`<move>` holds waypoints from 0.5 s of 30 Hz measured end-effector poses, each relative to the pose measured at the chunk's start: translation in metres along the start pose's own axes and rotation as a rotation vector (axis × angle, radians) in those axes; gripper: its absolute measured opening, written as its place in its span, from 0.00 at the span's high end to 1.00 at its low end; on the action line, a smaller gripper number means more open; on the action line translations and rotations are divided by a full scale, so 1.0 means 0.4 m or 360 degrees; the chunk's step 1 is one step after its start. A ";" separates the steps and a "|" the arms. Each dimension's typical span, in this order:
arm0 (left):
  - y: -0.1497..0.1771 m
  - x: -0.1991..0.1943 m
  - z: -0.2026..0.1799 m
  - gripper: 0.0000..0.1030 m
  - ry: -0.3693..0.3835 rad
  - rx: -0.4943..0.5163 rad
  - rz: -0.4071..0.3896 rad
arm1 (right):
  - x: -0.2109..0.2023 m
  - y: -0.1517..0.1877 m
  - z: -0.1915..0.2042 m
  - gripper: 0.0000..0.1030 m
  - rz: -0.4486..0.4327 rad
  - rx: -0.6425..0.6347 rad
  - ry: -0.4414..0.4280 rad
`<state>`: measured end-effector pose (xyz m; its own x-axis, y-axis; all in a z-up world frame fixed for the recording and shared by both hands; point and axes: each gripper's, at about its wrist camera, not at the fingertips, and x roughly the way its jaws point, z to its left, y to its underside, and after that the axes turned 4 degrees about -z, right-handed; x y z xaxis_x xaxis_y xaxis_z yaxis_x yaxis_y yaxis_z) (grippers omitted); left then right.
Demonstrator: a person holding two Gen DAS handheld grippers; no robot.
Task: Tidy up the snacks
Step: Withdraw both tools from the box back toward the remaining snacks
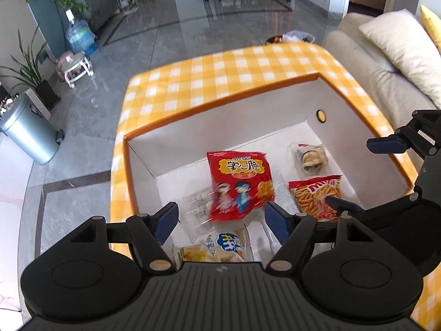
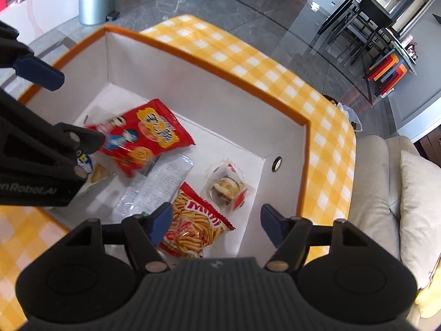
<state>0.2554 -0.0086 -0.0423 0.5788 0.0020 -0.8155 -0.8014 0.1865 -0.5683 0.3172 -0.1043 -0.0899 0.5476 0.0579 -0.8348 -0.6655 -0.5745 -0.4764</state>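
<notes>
An orange-rimmed white box (image 1: 220,102) (image 2: 209,63) stands on a yellow checked table. Inside lie a red cartoon snack bag (image 1: 239,184) (image 2: 143,138), blurred and tilted, a red Mimi stick-snack bag (image 1: 317,193) (image 2: 193,223), a clear-wrapped cake (image 1: 310,157) (image 2: 227,186), a clear printed wrapper (image 1: 197,209) (image 2: 160,182) and a blue-and-white cracker pack (image 1: 226,248) (image 2: 91,168). My left gripper (image 1: 220,218) is open above the red cartoon bag, not touching it. My right gripper (image 2: 216,222) is open over the Mimi bag and empty; it also shows in the left wrist view (image 1: 355,173).
The yellow checked tablecloth (image 1: 206,77) (image 2: 248,55) surrounds the box. A beige sofa with cushions (image 1: 386,55) (image 2: 386,193) stands on the right. A metal bin (image 1: 27,132), a water bottle (image 1: 80,35) and plants stand on the tiled floor at left.
</notes>
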 end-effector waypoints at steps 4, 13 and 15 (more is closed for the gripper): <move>0.021 -0.055 -0.002 0.19 -0.0001 -0.0006 -0.0093 | -0.054 0.022 0.001 0.31 -0.0065 0.0057 -0.0019; 0.089 -0.163 -0.005 0.19 0.0019 -0.0060 -0.0261 | -0.183 0.090 0.002 0.28 -0.0221 0.0223 -0.0066; 0.113 -0.181 -0.008 0.19 0.0036 -0.0082 -0.0281 | -0.210 0.117 0.004 0.28 -0.0257 0.0277 -0.0070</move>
<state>0.1769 -0.0034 -0.0091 0.7082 -0.0487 -0.7043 -0.6945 0.1313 -0.7074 0.2393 -0.1350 -0.0425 0.6340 0.1751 -0.7533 -0.6505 -0.4060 -0.6419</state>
